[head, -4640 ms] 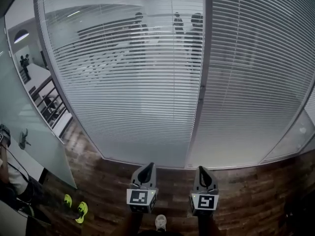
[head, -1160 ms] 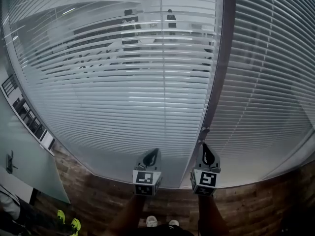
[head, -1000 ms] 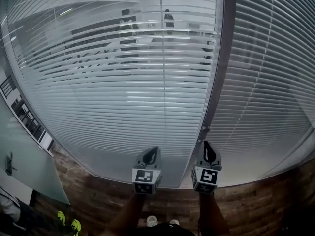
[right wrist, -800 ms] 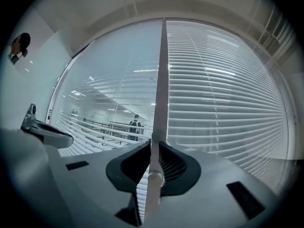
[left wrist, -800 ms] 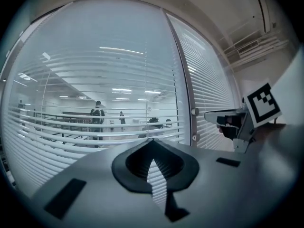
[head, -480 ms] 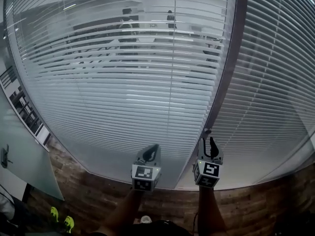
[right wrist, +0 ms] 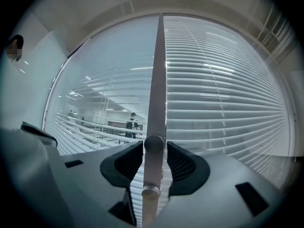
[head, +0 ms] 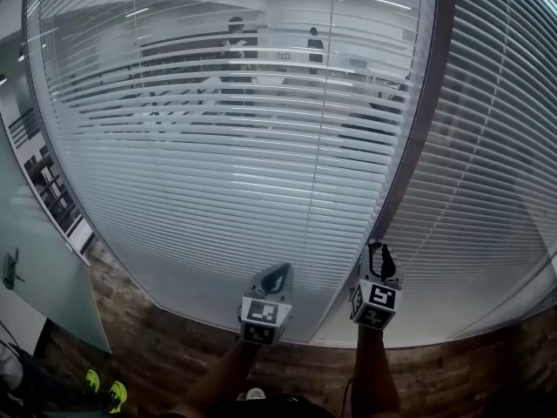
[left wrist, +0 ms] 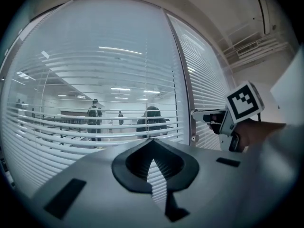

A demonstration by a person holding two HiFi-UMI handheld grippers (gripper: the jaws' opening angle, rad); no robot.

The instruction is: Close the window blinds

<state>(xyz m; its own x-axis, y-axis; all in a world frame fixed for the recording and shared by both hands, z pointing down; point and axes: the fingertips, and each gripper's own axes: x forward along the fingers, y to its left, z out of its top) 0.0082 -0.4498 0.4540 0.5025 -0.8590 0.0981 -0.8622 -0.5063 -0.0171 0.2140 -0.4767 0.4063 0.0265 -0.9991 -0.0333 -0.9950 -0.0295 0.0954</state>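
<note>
Together a second ago, the jaws of the right gripper have just been opening. The head view shows it against the dark grey upright window post between two panels of white horizontal slatted blinds, with the left gripper beside it. The left gripper view shows that gripper's fingers together and empty. Only the right gripper view shows the small round grey knob on the post, between that gripper's parted fingers, which do not press on it.
</note>
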